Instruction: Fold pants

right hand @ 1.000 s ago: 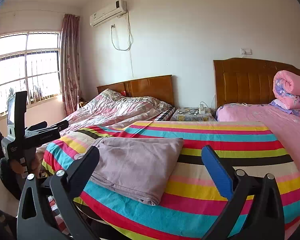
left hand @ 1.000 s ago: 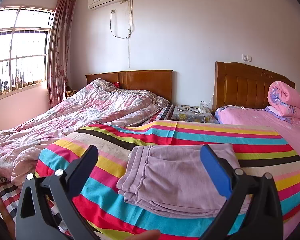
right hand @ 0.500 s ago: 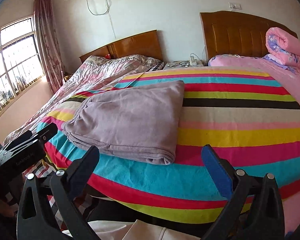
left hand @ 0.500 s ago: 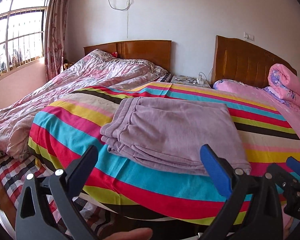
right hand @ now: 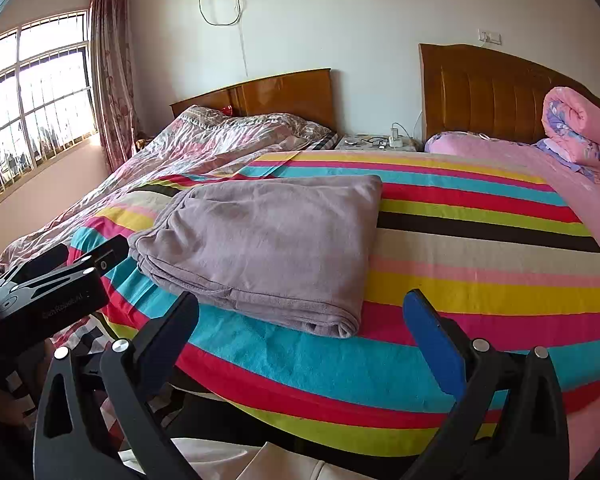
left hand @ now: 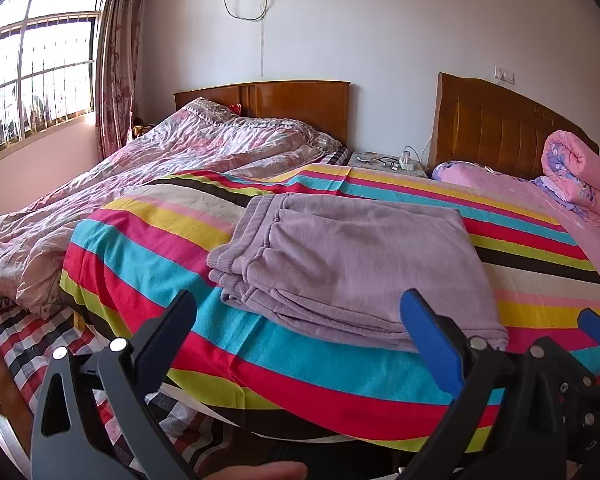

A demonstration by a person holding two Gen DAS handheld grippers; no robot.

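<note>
— Both tongs have drawn back from the pants (left hand: 352, 264) since a second ago: left tongs (left hand: 300, 324) and right tongs (right hand: 302, 322) hang wide apart, empty, short of the striped blanket (right hand: 480, 248)'s near edge.

— So the folding looks finished?

— Likely; the pants lie stacked on that blanket. Their underside layers and far edge stay hidden.

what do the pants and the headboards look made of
Pants: likely soft fleece or brushed cotton, matte lilac, with a fuzzy nap and thick ribbed edges. Headboards: probably varnished wood or wood veneer, orange-brown with a glossy sheen catching the light.
</note>
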